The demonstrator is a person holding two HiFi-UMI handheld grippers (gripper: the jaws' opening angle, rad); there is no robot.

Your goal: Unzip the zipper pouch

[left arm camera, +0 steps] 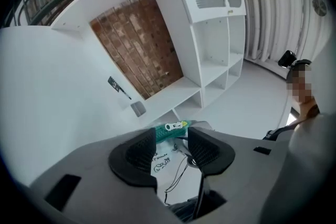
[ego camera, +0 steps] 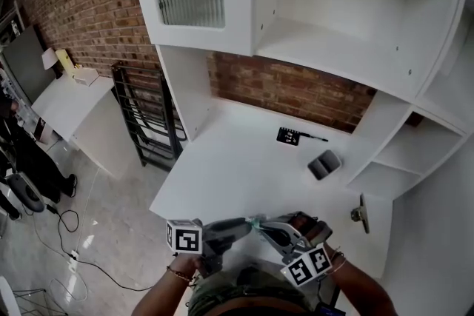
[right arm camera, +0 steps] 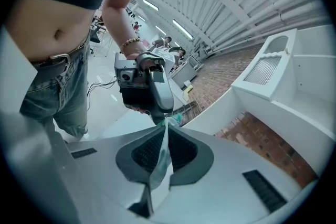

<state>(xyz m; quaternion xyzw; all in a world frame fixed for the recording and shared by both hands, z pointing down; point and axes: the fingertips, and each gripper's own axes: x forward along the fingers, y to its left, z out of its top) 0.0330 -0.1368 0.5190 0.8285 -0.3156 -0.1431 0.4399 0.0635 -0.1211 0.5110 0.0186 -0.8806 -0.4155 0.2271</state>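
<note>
I hold the zipper pouch (ego camera: 255,221) in the air between both grippers, low over the front edge of the white desk (ego camera: 237,166). It is a clear pouch (left arm camera: 161,161) with black print and a green zipper strip (left arm camera: 164,134). In the left gripper view the strip and its white zipper pull (left arm camera: 176,126) lie across the tips of my left gripper (left arm camera: 172,134), whose pads press on the strip's ends. My right gripper (right arm camera: 166,131) is shut on the thin clear edge of the pouch (right arm camera: 159,162). My left gripper (right arm camera: 153,93) faces it from the other end.
On the desk lie a black card with a pen (ego camera: 293,135) and a small grey box (ego camera: 324,163). A metal fitting (ego camera: 361,214) sits at the right edge. White shelving (ego camera: 348,26) rises behind, and a black rack (ego camera: 144,115) stands to the left.
</note>
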